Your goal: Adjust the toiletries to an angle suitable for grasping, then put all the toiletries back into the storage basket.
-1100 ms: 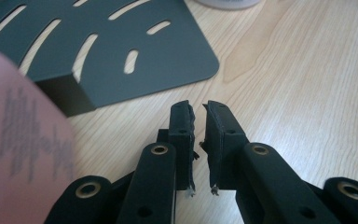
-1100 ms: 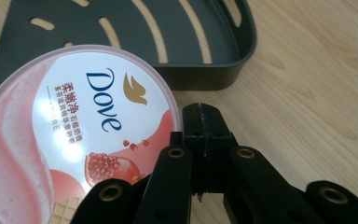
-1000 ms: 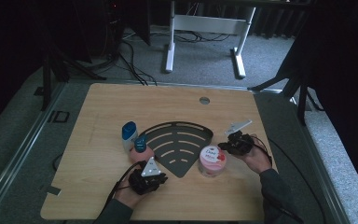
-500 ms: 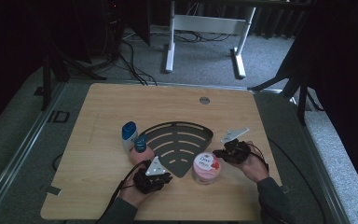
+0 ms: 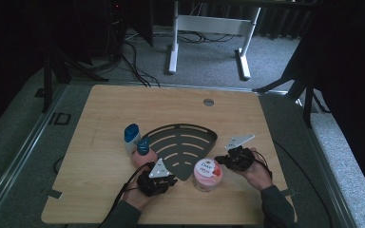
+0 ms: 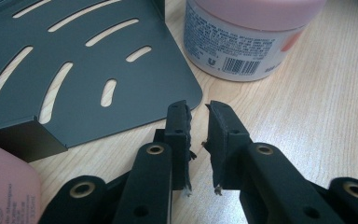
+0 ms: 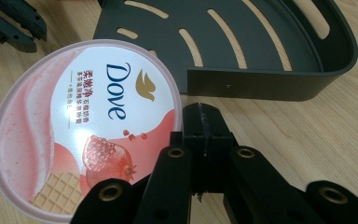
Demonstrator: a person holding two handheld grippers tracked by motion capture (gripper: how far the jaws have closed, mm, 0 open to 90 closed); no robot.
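Observation:
A pink Dove jar (image 5: 208, 173) with a white and red lid (image 7: 88, 126) stands on the table just off the pointed near corner of a dark slotted fan-shaped rack (image 5: 183, 142). My right gripper (image 5: 220, 161) (image 7: 204, 112) is shut and empty, its tip right against the jar's rim on the right. My left gripper (image 5: 173, 179) (image 6: 198, 109) lies low by the rack's near corner (image 6: 186, 93). Its jaws stand a narrow gap apart with nothing between them, and they have just been opening a little. The jar's side (image 6: 242, 46) is ahead of it.
A white bottle with a blue cap (image 5: 131, 137) and a pink bottle with a blue cap (image 5: 144, 151) stand at the rack's left edge, the pink one (image 6: 4, 186) close beside my left gripper. Bare wood lies along the far half of the table (image 5: 171, 104).
The Dove jar has slid toward the near edge and slightly left, with my right gripper moving alongside it. The left hand has stayed put.

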